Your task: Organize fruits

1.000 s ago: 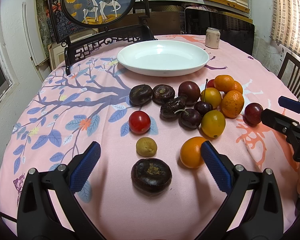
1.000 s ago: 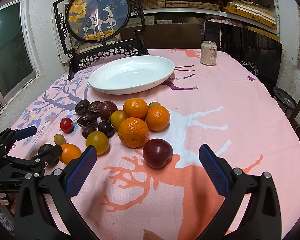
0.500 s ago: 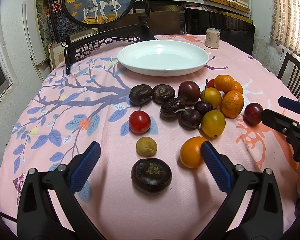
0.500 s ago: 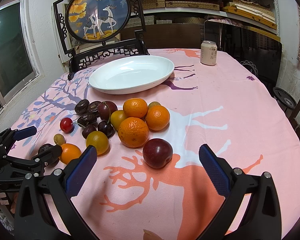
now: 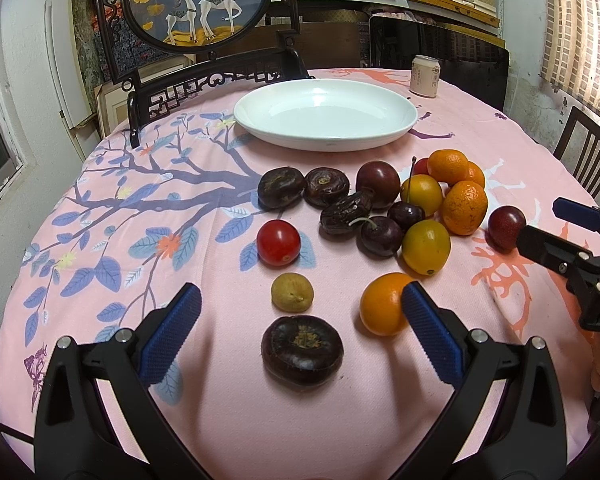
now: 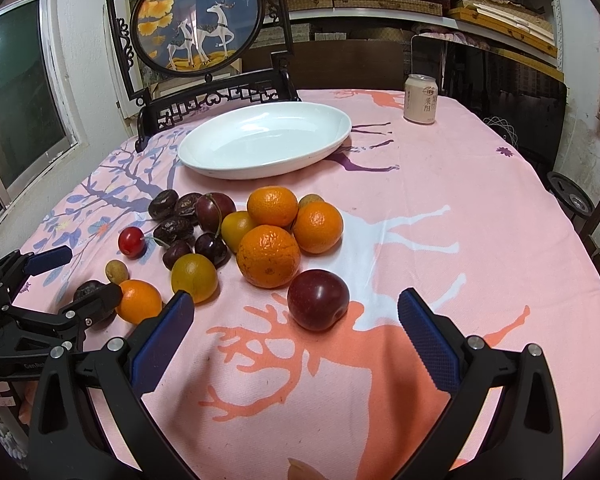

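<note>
At lower centre, the left gripper [image 5: 300,320] gapes wide; centre its jaws around the flat dark-brown fruit [image 5: 302,350]; the right gripper [image 6: 292,336] is likewise spread.

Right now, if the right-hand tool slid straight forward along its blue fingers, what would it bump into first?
Probably the dark red round plum, which lies on the pink tablecloth just ahead of the open right gripper, roughly centred between its fingers. The gripper's height above the cloth is unclear.

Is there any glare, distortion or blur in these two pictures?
Left wrist view: strong fisheye bending at the edges, soft glare inside the white oval ceramic plate, fruit sharp. Right wrist view: same bending, dark corners, a small highlight on the dark red round plum; no blur.
</note>
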`<state>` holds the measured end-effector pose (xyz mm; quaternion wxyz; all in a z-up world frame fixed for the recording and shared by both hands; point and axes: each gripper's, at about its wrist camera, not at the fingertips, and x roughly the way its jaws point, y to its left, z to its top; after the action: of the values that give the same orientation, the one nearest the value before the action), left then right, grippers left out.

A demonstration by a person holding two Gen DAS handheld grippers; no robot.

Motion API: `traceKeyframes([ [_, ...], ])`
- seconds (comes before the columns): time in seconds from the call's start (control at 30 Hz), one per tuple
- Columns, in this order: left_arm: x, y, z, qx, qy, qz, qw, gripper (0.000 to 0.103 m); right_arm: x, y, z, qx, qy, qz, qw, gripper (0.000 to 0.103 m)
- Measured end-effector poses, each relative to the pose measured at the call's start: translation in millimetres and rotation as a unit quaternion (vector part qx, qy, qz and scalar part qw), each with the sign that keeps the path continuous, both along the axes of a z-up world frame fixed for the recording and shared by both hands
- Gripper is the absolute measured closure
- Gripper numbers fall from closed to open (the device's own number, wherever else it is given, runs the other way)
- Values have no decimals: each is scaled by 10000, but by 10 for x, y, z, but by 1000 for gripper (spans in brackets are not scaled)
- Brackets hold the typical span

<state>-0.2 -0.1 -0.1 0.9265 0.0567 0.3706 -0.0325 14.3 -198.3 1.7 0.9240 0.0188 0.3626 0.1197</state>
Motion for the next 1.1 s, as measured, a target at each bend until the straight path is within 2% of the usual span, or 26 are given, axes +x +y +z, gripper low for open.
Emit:
traceKeyframes([
  [0.17, 10, 33, -27, -177, 115, -120, 9997, 2, 90, 49, -138, -64, 493, 198, 9986, 1],
  [0.37, -10, 133, -127, -519, 477, -675, 9952, 2, 132, 50, -231, -93, 795, 375, 9961, 1],
  [0.4, 7, 140, -164, -485, 609, -728, 9943, 2, 159, 42, -279, -108, 944, 403, 9947, 1],
  [0.47, 86, 128, -296, -46, 1006, -580, 9932, 2, 175, 30, -324, -125, 1060, 472, 9932, 1],
  [0.57, 41, 92, -270, 79, 880, -508, 9948, 2, 151, 17, -348, -262, 1082, 558, 9922, 1],
  [0.7, -31, 115, -198, -248, 798, -635, 9945, 3, 111, 22, -365, -504, 1079, 1060, 9872, 1],
  [0.77, -19, 138, -194, -376, 851, -698, 9932, 15, 89, -2, -366, -534, 1068, 1216, 9854, 1],
  [0.8, -5, 152, -190, -423, 915, -721, 9923, 31, 84, -34, -357, -458, 1063, 1226, 9857, 1],
  [0.93, 40, 179, -180, -410, 883, -749, 9924, 54, 108, -146, -311, -86, 1030, 1104, 9885, 1],
  [1.0, 54, 179, -180, -451, 878, -823, 9917, 60, 123, -221, -254, 74, 889, 946, 9915, 1],
  [1.1, 79, 188, -181, -427, 874, -822, 9919, 60, 197, -264, -195, 202, 800, 887, 9926, 8],
])
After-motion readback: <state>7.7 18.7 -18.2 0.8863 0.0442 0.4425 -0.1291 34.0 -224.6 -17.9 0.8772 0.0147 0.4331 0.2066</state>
